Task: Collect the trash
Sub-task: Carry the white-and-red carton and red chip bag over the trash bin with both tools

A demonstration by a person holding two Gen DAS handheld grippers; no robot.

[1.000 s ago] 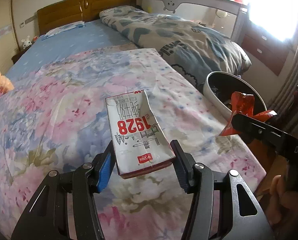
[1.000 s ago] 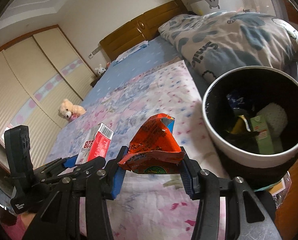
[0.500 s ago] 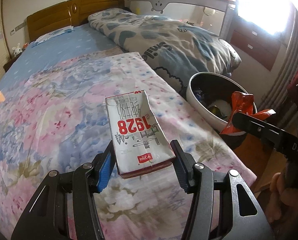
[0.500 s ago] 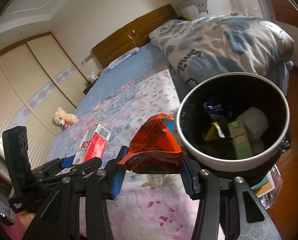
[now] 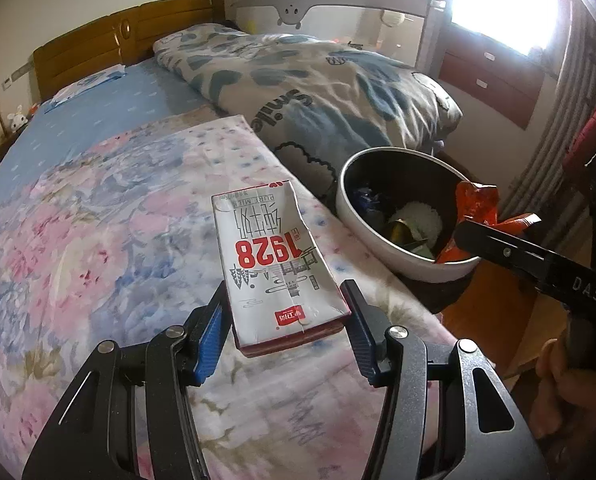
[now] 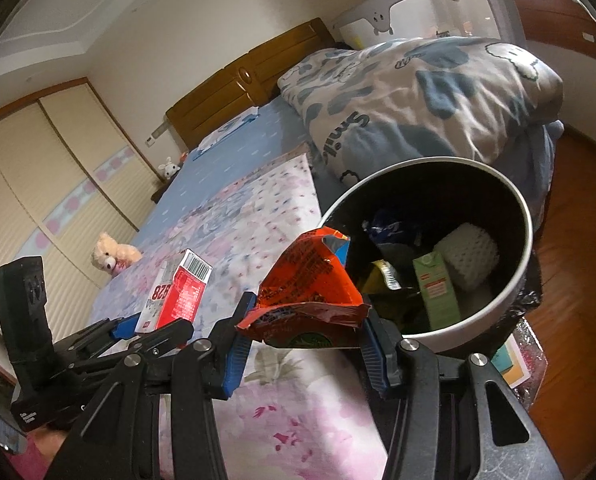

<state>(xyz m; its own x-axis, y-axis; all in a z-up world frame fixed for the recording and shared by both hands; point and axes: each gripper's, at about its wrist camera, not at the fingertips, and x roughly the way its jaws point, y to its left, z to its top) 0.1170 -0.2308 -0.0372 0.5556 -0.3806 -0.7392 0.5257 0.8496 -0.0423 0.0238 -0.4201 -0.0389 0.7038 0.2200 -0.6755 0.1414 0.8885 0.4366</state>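
Left gripper [image 5: 285, 320] is clamped on the 1928 milk carton [image 5: 273, 264], centre frame over the floral bedspread [image 5: 97, 240]. Right gripper [image 6: 306, 344] pinches a crumpled red wrapper [image 6: 310, 280] right at the bin [image 6: 514, 292] rim. Inside: 1 green carton [image 6: 434, 292], white foam netting [image 6: 466, 256], dark wrappers.

Bin to my right claw's front-right, bed to its left.

My left gripper [image 5: 283, 320] holds the milk carton [image 5: 275, 264] over the bed [image 5: 97, 220]; right of it, my right gripper [image 6: 304, 338] holds the snack wrapper [image 6: 310, 280] just before the trash bin [image 6: 510, 300], quilt [image 6: 418, 108] behind.
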